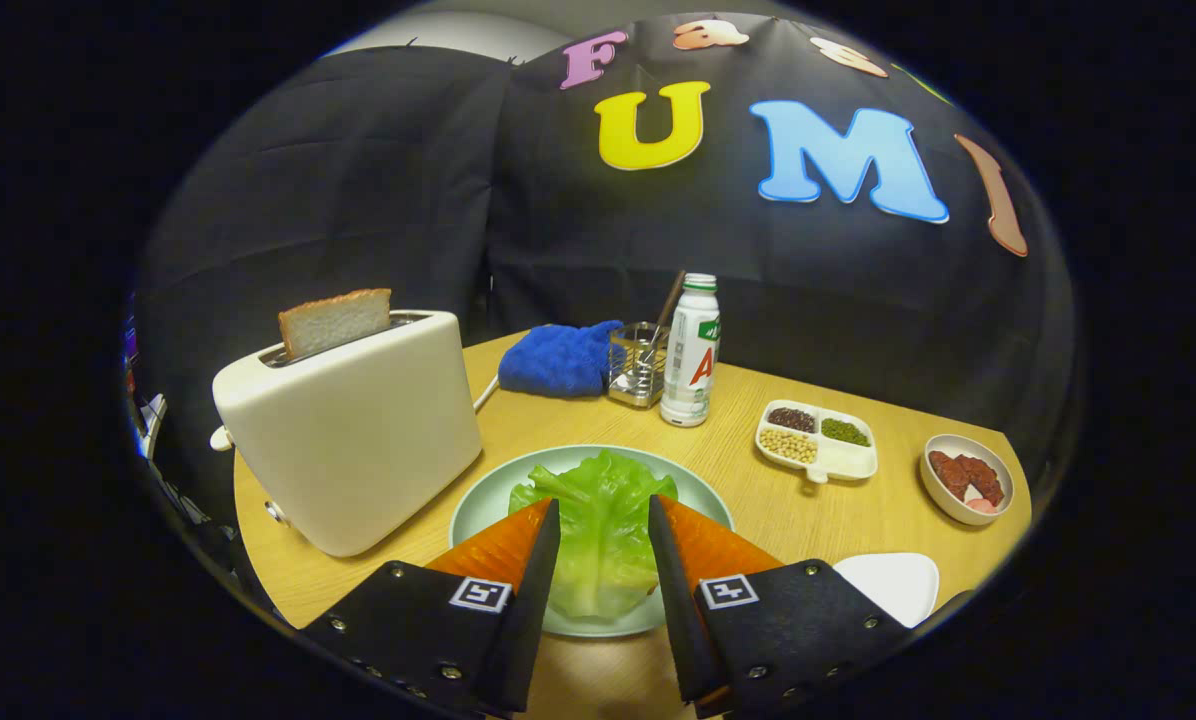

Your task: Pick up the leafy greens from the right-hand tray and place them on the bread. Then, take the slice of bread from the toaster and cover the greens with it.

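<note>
The gripper (603, 515) hangs over the near edge of a pale green plate (478, 510) on the wooden table (808, 510), its two fingers spread apart with a clear gap between them. The leafy greens (598, 530) lie on the plate in that gap, reaching beyond the fingertips; the fingers seem to flank the leaf without pressing on it, though contact is hard to judge from this angle. Whatever lies under the leaf is hidden.

To the left stands a cream toaster (358, 430) with a slice of bread (336, 320) sticking up from its slot. Farther back sit a blue cloth (558, 358), a small wire holder (638, 365) and a white bottle (691, 352), close together. To the right is a divided dish (818, 442) of beans and grains, and farther right a round bowl (966, 478) with reddish pieces. A white tray (893, 585) lies near, just right of the right finger.
</note>
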The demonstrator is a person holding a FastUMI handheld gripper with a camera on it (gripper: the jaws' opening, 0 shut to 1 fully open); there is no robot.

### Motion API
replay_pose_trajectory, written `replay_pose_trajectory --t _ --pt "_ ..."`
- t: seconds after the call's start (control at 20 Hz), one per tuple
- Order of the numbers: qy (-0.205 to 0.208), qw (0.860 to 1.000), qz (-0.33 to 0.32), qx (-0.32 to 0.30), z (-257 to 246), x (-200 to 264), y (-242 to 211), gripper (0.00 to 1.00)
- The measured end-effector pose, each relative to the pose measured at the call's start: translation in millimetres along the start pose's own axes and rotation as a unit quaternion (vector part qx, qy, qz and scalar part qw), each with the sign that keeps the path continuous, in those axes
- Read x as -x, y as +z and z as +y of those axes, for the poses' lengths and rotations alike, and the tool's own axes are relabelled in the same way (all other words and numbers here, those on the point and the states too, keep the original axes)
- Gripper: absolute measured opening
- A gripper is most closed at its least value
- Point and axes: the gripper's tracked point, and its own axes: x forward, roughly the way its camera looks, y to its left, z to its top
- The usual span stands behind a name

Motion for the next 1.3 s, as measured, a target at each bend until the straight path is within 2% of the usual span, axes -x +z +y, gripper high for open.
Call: replay_pose_trajectory --t 0.35,0.55,0.9,1.3 --pt "0.002 0.996 -0.081 -0.024 54.3 34.6 47.6 0.54" --pt "0.027 0.994 -0.105 -0.035 96.5 44.0 66.6 0.54" --pt "0.067 0.991 -0.116 -0.025 166.1 44.4 80.8 0.54" --pt "0.079 0.990 -0.114 -0.021 207.8 22.1 89.3 0.54"
